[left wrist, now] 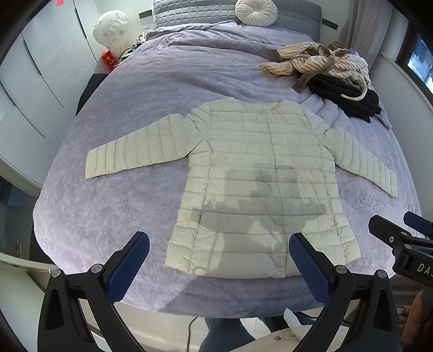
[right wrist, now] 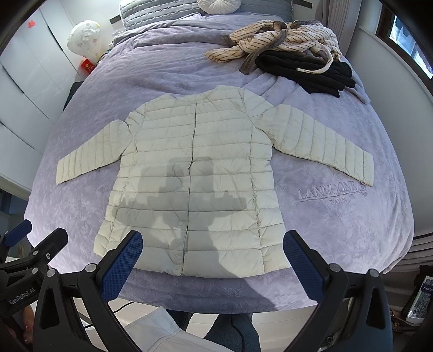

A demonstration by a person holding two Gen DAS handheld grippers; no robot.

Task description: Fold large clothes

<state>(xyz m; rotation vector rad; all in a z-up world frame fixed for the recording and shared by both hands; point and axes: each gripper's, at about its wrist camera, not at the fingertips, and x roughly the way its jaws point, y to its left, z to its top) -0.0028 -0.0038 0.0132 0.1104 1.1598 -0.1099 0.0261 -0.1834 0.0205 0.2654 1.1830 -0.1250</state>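
A cream quilted puffer jacket (left wrist: 251, 173) lies flat and face up on the lavender bed cover (left wrist: 121, 216), snaps closed, both sleeves spread out to the sides. It also shows in the right wrist view (right wrist: 194, 173). My left gripper (left wrist: 219, 268) is open and empty, held above the jacket's hem near the foot of the bed. My right gripper (right wrist: 212, 264) is open and empty, also above the hem. The right gripper shows at the right edge of the left wrist view (left wrist: 400, 238). Both grippers' shadows fall on the jacket's lower half.
A pile of other clothes, a striped cream garment (left wrist: 311, 61) over a black one (left wrist: 349, 98), lies at the far right of the bed. A round white cushion (left wrist: 255, 12) and grey pillows sit at the head. White wardrobes (left wrist: 32, 89) stand on the left. The person's legs (right wrist: 230, 330) stand at the bed's foot.
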